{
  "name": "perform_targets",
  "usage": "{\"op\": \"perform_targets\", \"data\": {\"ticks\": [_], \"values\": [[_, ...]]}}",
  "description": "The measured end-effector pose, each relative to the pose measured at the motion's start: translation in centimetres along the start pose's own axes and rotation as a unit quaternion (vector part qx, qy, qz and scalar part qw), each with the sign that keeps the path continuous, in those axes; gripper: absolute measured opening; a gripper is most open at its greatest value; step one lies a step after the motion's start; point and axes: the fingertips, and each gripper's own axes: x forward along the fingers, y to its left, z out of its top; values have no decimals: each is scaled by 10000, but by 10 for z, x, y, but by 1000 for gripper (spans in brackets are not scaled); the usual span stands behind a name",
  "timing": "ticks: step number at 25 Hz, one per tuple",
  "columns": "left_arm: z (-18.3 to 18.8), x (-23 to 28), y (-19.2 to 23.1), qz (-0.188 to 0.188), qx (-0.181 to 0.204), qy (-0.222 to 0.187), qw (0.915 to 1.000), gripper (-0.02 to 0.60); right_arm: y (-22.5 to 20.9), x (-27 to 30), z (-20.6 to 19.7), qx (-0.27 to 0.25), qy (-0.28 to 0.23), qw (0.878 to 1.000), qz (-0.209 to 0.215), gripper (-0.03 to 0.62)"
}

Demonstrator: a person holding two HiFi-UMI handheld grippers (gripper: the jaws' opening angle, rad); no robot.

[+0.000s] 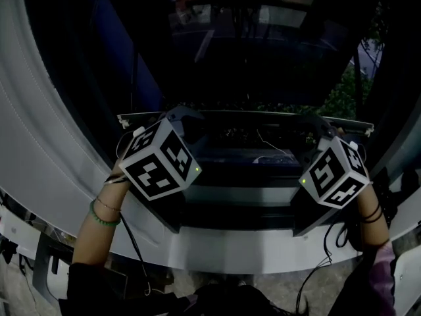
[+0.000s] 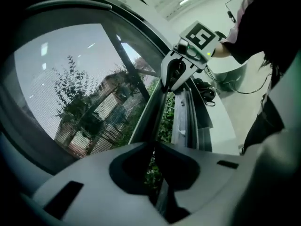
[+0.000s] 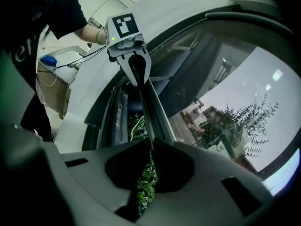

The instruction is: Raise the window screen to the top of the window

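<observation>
Both grippers are on the same part. The left gripper [image 1: 176, 118] and the right gripper [image 1: 321, 129] each pinch the slim pale metal bottom rail [image 1: 250, 116] of the fine grey mesh window screen [image 2: 70, 107], one near each end. In the left gripper view its fingers [image 2: 141, 150] are clenched on the rail's thin edge [image 2: 149, 108], with no gap to either side. The right gripper view shows the same grasp on the rail [image 3: 155, 108], consistent with a thin part nipped between nearly closed fingers. Reason for the paired hold, as judged: lifting at two well-separated points should keep the rail level so the screen does not rack in its side channels. Each gripper appears in the other's view, further along the rail. Position of the screen: the rail stands clear above the dark grey sill track [image 1: 250, 196], with green foliage visible through the gap below it. The mesh covers the glass area above, so the screen is low in the white curved window frame [image 1: 39, 143] and not yet at the top. Writing: the black-and-white marker cubes [image 1: 160, 162] carry square code patterns only. Pale lettering on the person's dark top is cut off and not legible.
</observation>
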Motion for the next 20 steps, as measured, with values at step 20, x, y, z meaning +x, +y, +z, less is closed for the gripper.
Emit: {"op": "perform_targets", "data": {"ticks": [20], "values": [[117,-120,166,1259,128,-974,9872,43,-185,-96,99,-168,-749,9846,-1572,37]]}}
